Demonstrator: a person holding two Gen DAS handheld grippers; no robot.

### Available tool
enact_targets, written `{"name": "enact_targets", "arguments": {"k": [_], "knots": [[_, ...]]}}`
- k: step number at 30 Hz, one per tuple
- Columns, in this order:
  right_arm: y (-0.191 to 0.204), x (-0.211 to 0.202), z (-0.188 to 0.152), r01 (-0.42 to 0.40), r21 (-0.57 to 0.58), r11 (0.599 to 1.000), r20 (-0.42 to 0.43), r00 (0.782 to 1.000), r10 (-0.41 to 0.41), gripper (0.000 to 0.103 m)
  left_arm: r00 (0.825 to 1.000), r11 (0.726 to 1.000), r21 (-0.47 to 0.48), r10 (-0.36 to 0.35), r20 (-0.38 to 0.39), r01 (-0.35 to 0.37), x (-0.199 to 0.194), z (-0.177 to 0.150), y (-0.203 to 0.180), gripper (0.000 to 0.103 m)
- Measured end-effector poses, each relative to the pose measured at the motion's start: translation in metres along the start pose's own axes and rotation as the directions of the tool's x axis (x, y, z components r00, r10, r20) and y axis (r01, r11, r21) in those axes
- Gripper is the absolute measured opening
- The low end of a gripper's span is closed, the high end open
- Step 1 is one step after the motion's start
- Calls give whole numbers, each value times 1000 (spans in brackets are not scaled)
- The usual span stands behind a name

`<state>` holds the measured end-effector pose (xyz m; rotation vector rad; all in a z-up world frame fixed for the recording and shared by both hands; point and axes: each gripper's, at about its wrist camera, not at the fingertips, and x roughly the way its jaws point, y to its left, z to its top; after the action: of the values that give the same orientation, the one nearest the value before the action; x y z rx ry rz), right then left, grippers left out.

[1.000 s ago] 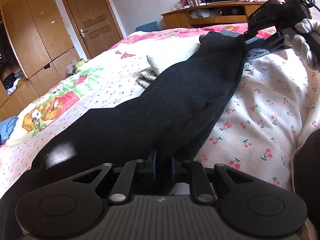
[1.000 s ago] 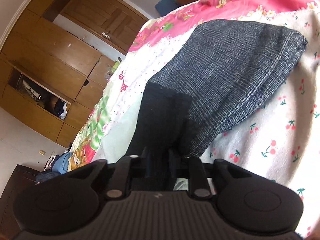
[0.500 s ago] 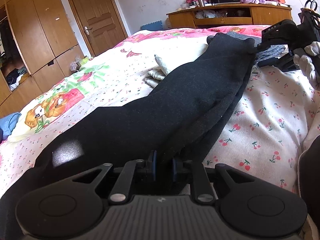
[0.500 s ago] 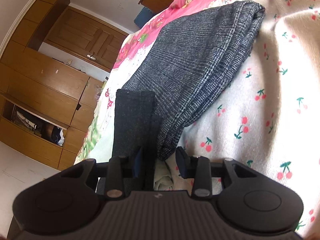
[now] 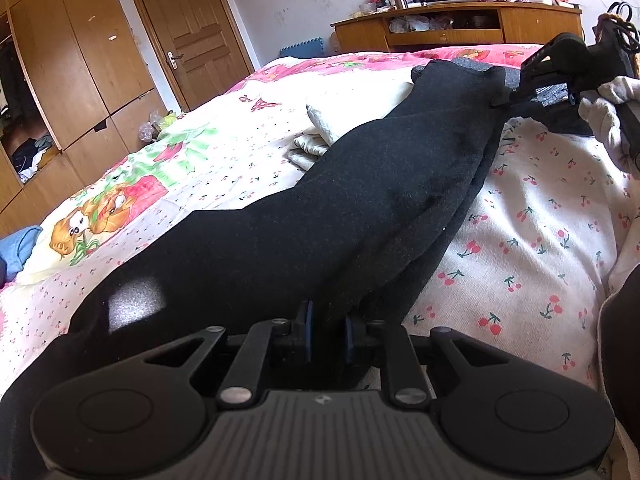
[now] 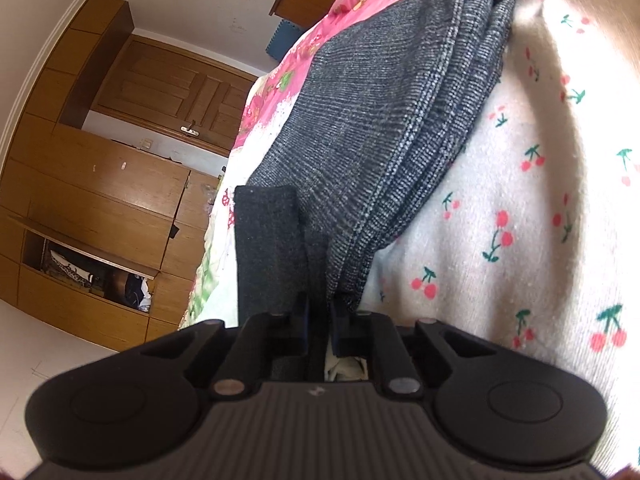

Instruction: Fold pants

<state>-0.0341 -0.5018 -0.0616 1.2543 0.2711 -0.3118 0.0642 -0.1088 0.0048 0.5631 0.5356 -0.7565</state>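
Right gripper (image 6: 319, 320): jaws closing on an edge of the black pants (image 6: 268, 248), the cloth running between them; a bit of pale fabric shows just under the right finger. A folded grey checked garment (image 6: 380, 128) lies just beside the pants on the cherry-print bedsheet (image 6: 520, 220), touching them. Wooden wardrobe (image 6: 100, 200) stands at left, one compartment open with clothes inside.

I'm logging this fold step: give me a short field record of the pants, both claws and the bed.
garment: black pants, stretched along the bed
left claw: shut on the near end of the pants
right claw: closing on the far end of the pants
beside far end: folded grey checked garment
surface: cherry-print bedsheet
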Motion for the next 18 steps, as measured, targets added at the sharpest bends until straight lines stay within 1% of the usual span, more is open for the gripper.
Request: {"name": "enact_targets", "arguments": {"k": [2,4,5,6,7,8,9,10,11,12,13,14,15,16,17,18], "knots": [[14,-11,5,-47,-24,999,9,999,47,9,1000,1000,-10,-3,4,3,-3,0,1,34],[29,-28,14,-75,-75,994,33,996,78,7,1000,1000,-14,-9,7,9,-4,0,1,34],[33,-34,18,-74,-96,993,55,995,80,1,1000,1000,-18,-13,5,13,-4,-1,-1,34],[32,-39,24,-67,-105,992,88,993,76,1,1000,1000,-20,-21,-1,21,-2,-3,-3,34],[27,-40,34,-43,-96,994,125,991,55,1,1000,1000,-10,-23,-8,23,0,-4,-7,34],[21,-39,41,-16,-59,998,136,990,24,1,1000,1000,7,-16,-15,16,2,-6,-12,34],[14,-35,43,0,-26,1000,119,993,3,2,1000,1000,31,0,-16,0,2,-7,-17,33],[13,-34,40,1,-38,999,79,997,2,2,1000,999,43,6,-9,-5,1,-7,-20,33],[17,-34,32,19,-84,996,41,999,-16,6,1000,999,33,-3,-4,3,-1,-7,-19,33],[23,-36,22,54,-143,988,19,998,-52,8,1000,1000,14,-15,-2,15,-2,-6,-16,33],[26,-37,6,71,-199,977,-14,997,-76,9,1000,1000,0,-23,-2,23,-3,-6,-12,33],[27,-35,-3,64,-220,973,-51,996,-77,15,1000,1000,-8,-27,-2,27,-3,-6,-10,33],[24,-31,-12,55,-216,975,-82,994,-74,36,1000,1000,-11,-24,-4,24,-2,-5,-7,33],[22,-26,-16,51,-206,977,-95,993,-72,49,1000,1000,-9,-19,-6,19,-3,-5,-7,33],[18,-21,-21,41,-189,981,-82,995,-58,60,1000,1000,-4,-14,-5,14,-4,-5,-6,33],[18,-16,-21,30,-167,985,-55,998,-39,60,1000,1000,-1,-9,-2,9,-6,-4,-5,33]]}}
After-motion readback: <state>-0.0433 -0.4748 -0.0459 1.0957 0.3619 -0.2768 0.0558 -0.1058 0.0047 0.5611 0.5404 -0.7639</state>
